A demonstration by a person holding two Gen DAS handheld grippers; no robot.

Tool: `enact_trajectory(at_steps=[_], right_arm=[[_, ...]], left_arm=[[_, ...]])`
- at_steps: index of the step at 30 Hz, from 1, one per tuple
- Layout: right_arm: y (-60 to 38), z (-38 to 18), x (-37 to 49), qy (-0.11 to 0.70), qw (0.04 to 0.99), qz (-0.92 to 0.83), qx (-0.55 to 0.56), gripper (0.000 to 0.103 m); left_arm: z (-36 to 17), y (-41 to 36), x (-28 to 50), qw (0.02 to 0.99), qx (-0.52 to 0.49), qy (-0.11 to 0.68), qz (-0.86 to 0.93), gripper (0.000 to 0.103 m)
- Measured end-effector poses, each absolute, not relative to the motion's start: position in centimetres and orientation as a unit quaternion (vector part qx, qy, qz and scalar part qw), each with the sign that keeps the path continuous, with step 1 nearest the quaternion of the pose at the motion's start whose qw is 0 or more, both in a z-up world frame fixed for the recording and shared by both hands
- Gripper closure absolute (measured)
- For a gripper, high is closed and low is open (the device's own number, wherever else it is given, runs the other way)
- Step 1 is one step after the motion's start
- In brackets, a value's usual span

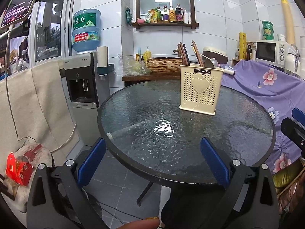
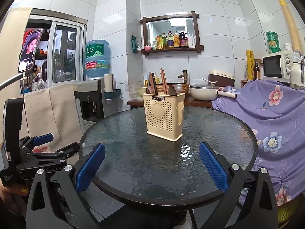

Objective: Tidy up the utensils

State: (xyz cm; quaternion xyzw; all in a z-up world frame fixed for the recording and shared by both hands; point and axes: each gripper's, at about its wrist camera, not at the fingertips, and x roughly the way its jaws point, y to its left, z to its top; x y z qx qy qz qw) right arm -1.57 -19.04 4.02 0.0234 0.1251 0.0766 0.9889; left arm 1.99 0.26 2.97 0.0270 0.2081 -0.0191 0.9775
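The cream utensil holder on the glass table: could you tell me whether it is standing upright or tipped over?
Upright. The utensil holder sits flat on its base on the glass table, with chopsticks and spoons sticking out of its top.

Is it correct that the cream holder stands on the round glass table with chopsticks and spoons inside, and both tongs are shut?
Not quite: both tongs are open, as each wrist view shows. The cream holder does stand on the glass table with chopsticks and spoons inside.
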Motion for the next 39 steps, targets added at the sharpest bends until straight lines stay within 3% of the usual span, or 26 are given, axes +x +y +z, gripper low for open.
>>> enact_trajectory(at_steps=[39], right_arm=[[-18.55, 3.57, -1.41, 0.131, 0.988, 0.078, 0.024, 0.006]], left_arm=[[2.82, 0.24, 2.11, 0.976, 0.028, 0.215, -0.019, 0.006]])
